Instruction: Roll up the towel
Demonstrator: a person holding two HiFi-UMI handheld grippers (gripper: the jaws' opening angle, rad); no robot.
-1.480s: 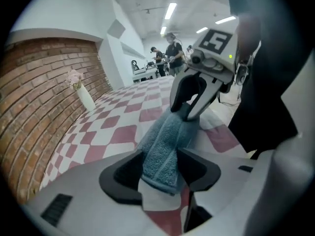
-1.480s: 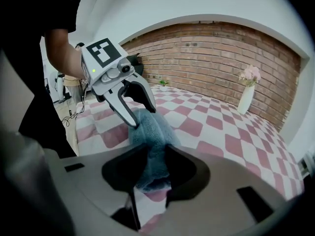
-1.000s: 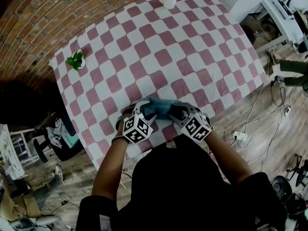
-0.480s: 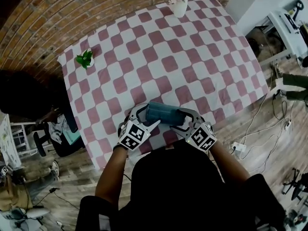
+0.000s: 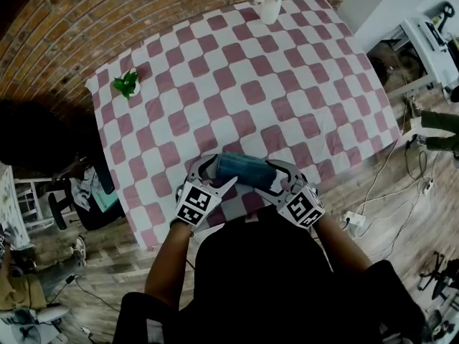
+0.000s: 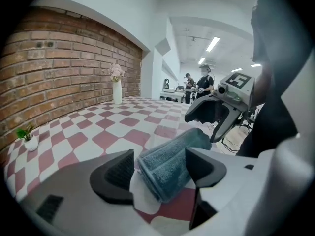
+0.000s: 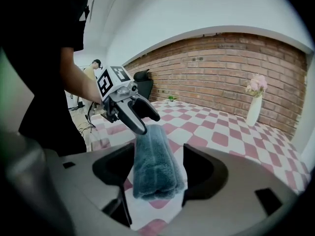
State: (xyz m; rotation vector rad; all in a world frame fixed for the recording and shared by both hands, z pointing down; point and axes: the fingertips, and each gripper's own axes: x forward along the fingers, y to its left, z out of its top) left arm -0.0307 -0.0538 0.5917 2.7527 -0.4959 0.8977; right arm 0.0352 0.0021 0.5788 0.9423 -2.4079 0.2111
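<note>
1. The teal terry-cloth towel (image 5: 244, 169) lies as a tight, finished roll on the pink-and-white checked tablecloth (image 5: 237, 106). It sits at the table edge opposite the white vase of pink flowers (image 5: 270, 9), just in front of the person.
2. The left gripper (image 5: 215, 175) straddles one end of the roll. Its jaws have just been opening and stand about half-wide, with the towel between them but not pinched.
3. The right gripper (image 5: 276, 178) straddles the other end in the same way. Its jaws have also just been opening, and there is a gap between each pad and the cloth.
4. The rolling looks complete, so the step in hand is probably the release. The next move calls for lifting both grippers clear without catching the outer layer, or the roll may loosen.
5. The tablecloth lies flat. A small green plant in a white pot (image 5: 128, 84) stands at the same far edge as the vase, toward the other corner.
6. A red brick wall (image 5: 86, 20) runs behind the vase. Wooden floor with trailing cables (image 5: 401, 192) lies beyond the table on the vase's right.
</note>
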